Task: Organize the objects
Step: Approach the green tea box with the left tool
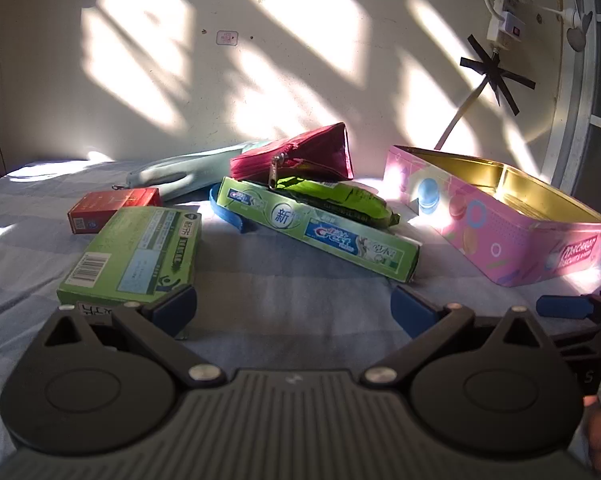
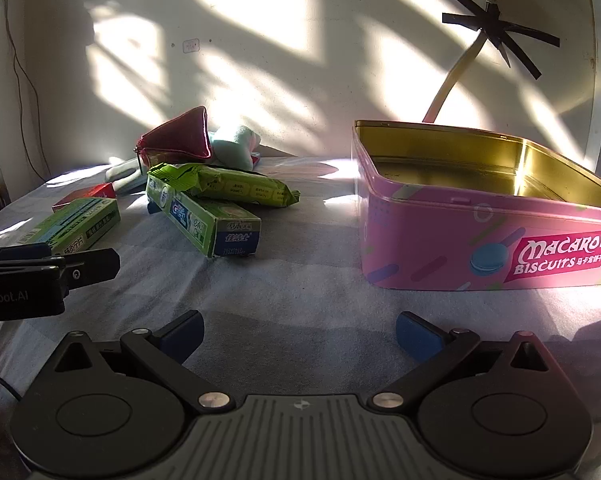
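Slanting patches of sunlight fall across a cream wall (image 1: pixel 284 80) carrying a taped-up power strip (image 1: pixel 504 12) and cable, above a pale blue checked cloth (image 2: pixel 300 288).

a blue checked cloth (image 1: pixel 300 288) covers the surface; black tape (image 2: pixel 496 28) and a socket (image 1: pixel 504 24) mark the sunlit wall (image 1: pixel 180 80).

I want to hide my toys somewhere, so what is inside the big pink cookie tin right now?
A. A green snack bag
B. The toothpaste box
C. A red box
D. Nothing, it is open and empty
D: the pink tin stands open with only its bare gold inside showing, while the toothpaste box, the green snack bag and the red box all lie outside it on the cloth.
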A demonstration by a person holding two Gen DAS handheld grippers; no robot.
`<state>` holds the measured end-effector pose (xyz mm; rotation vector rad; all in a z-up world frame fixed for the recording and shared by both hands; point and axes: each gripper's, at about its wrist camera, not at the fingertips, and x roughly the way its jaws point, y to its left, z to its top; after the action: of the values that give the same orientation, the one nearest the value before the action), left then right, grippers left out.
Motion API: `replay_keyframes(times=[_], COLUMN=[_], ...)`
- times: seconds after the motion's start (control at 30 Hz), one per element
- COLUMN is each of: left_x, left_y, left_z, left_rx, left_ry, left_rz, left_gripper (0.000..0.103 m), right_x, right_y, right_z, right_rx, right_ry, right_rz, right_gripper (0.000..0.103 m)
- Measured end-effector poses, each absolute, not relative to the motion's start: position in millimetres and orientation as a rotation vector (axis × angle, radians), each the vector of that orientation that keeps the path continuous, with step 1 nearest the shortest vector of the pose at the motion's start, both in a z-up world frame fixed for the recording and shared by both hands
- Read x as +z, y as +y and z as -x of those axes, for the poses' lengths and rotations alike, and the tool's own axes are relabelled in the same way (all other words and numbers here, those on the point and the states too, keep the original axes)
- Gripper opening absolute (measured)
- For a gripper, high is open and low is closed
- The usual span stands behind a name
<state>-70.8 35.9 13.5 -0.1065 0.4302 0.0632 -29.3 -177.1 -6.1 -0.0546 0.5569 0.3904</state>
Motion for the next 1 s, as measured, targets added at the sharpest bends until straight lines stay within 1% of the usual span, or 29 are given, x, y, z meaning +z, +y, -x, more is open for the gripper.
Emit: replay_keyframes(times=[0.13,0.23,0.37,0.4,0.43,0.47,0.57,0.63,0.73,1.0], left_x=[20.3,29.7,35.3,33.3,30.3,27.0,14.0,16.2,14.5,12.2], left_y=[50.1,66.2,89.8,94.5,98.1,100.7,107.0,109.1,110.4,111.5], left_z=[79.0,82.4,89.3,91.4,92.7,93.7,94.2,94.6,91.6,88.9], left_rx=[0.109,0.16,0.232,0.25,0.262,0.269,0.281,0.287,0.293,0.324], left_ry=[0.41,0.418,0.426,0.431,0.439,0.446,0.481,0.461,0.481,0.501], left_rz=[0.106,0.079,0.085,0.085,0.088,0.092,0.127,0.138,0.145,0.15], left_gripper=[0.103,0.103,0.103,0.103,0.103,0.103,0.103,0.103,0.102,0.102], right_x=[0.1,5.6,7.7,4.3,2.4,2.5,2.5,1.5,0.2,-1.3], right_y=[-158.0,-133.9,-109.0,-104.1,-98.6,-97.4,-102.5,-105.8,-109.5,-114.3], right_z=[36.8,37.9,39.6,39.8,39.5,40.0,38.8,33.9,29.4,26.1], right_rx=[0.473,0.534,0.605,0.617,0.626,0.635,0.634,0.631,0.627,0.612], right_ry=[0.528,0.512,0.474,0.479,0.497,0.495,0.492,0.518,0.548,0.569], right_rz=[0.055,0.073,0.051,0.062,0.093,0.099,0.064,0.037,-0.002,-0.041], right_gripper=[0.101,0.098,0.098,0.097,0.092,0.09,0.092,0.092,0.092,0.092])
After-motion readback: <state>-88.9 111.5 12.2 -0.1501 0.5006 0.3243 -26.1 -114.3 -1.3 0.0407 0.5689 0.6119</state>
